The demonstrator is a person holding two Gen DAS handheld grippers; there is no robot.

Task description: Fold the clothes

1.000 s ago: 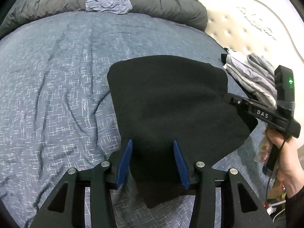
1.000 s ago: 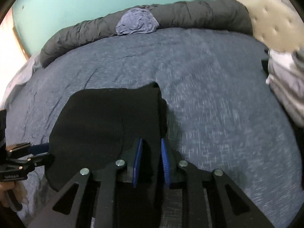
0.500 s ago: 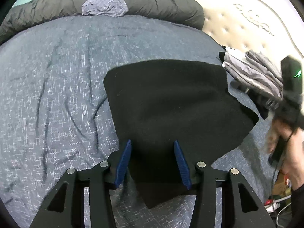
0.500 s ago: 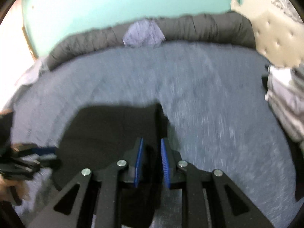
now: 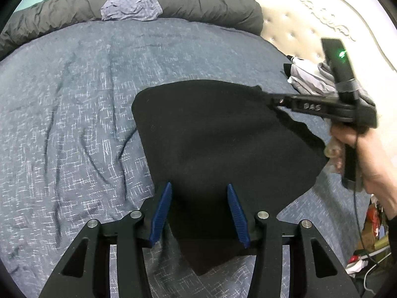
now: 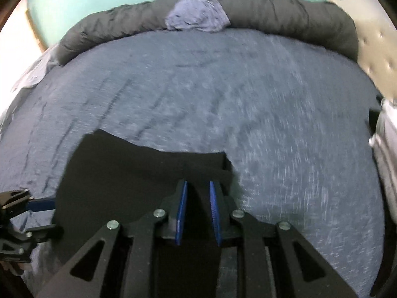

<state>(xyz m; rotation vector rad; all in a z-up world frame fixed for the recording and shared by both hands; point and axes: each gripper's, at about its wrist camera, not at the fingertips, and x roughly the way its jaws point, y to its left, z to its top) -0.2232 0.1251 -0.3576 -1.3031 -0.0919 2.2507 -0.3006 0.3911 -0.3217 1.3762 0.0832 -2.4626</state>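
Two grippers, one black garment (image 5: 223, 144), spread on the blue-grey bedcover (image 5: 74, 124) near you. Your left gripper (image 5: 199, 213) stood half-open astride the garment's near edge, pads apart from the cloth (likely steadying, not gripping). Your right gripper (image 6: 197, 208) stood narrow, nipped on the far right corner, seemingly to carry that corner across for a fold. One stack of grey folded clothes (image 5: 312, 82) lay far right by the headboard, apparently finished work. One crumpled bluish item (image 5: 131, 7) sat on the dark rolled duvet (image 5: 211, 2), far side.
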